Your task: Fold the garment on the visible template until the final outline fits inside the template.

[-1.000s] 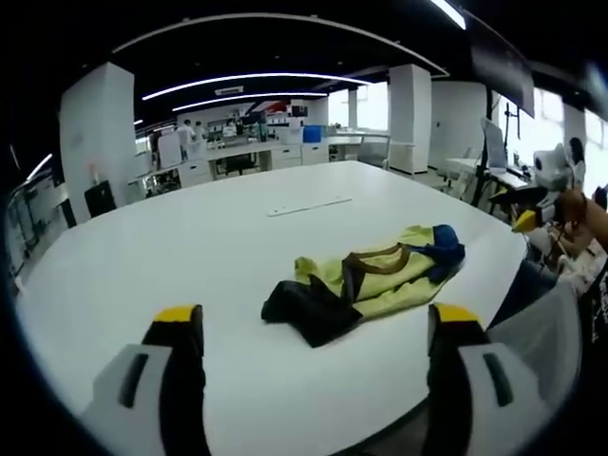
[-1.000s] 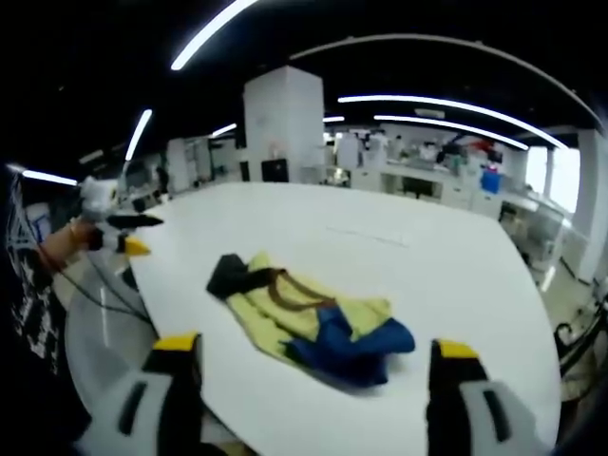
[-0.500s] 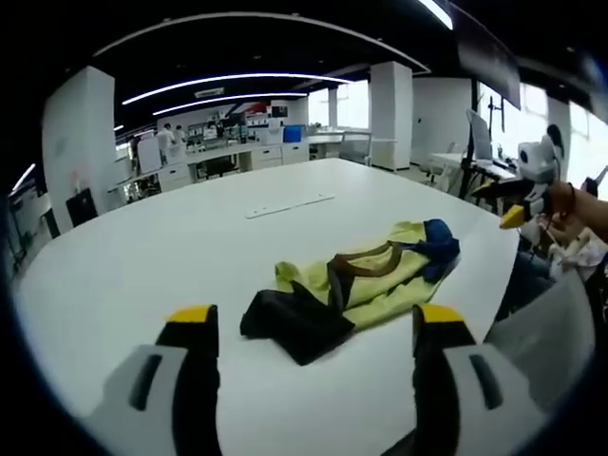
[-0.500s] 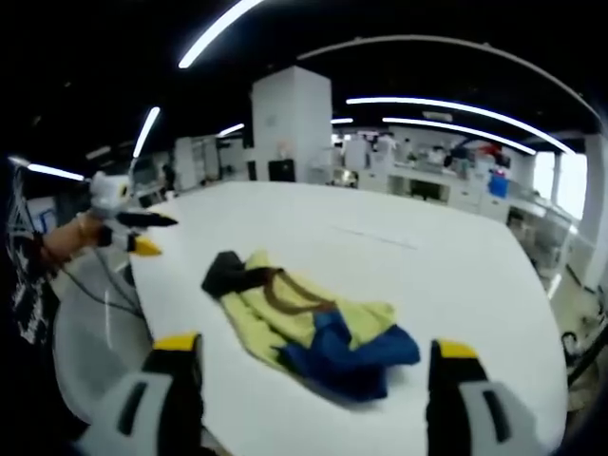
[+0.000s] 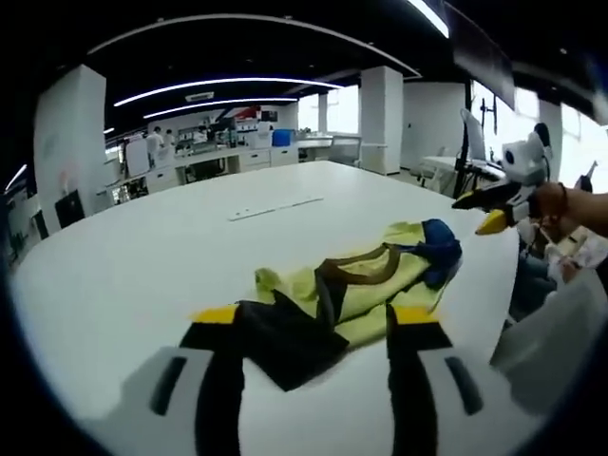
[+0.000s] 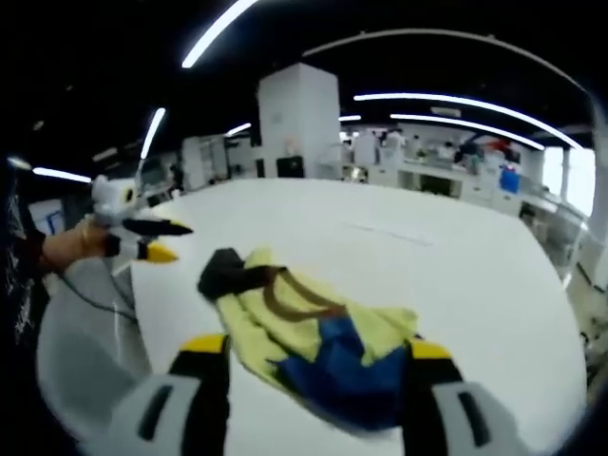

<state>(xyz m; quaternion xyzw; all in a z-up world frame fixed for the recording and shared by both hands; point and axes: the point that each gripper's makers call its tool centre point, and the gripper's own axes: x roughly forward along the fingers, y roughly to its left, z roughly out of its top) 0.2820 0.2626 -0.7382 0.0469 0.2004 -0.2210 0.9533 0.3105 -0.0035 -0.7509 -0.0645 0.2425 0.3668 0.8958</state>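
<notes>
On the white worktop (image 5: 142,256) a crumpled garment (image 5: 356,285) lies near the person's edge: yellow-green body, brown neckband, one black sleeve, one blue sleeve. In the left gripper view the left tool (image 5: 318,332) has its jaws spread, tips framing the black sleeve (image 5: 280,337); whether the tips touch cloth or hover above it cannot be told, as the jaws cover the garment's near edge. In the right gripper view the right tool (image 6: 318,366) is likewise spread, its tips either side of the blue sleeve (image 6: 347,380), whose lower edge is hidden behind the jaws. No template outline can be made out on the worktop; a thin pale strip (image 5: 275,206) lies farther back, too small to identify. Each tool appears in the other's view, held in a hand at the worktop edge, with a yellow tip showing. The room is a large open lab: white pillars (image 6: 299,119), long ceiling light strips, benches with equipment (image 5: 218,157) and distant people, blurred.
</notes>
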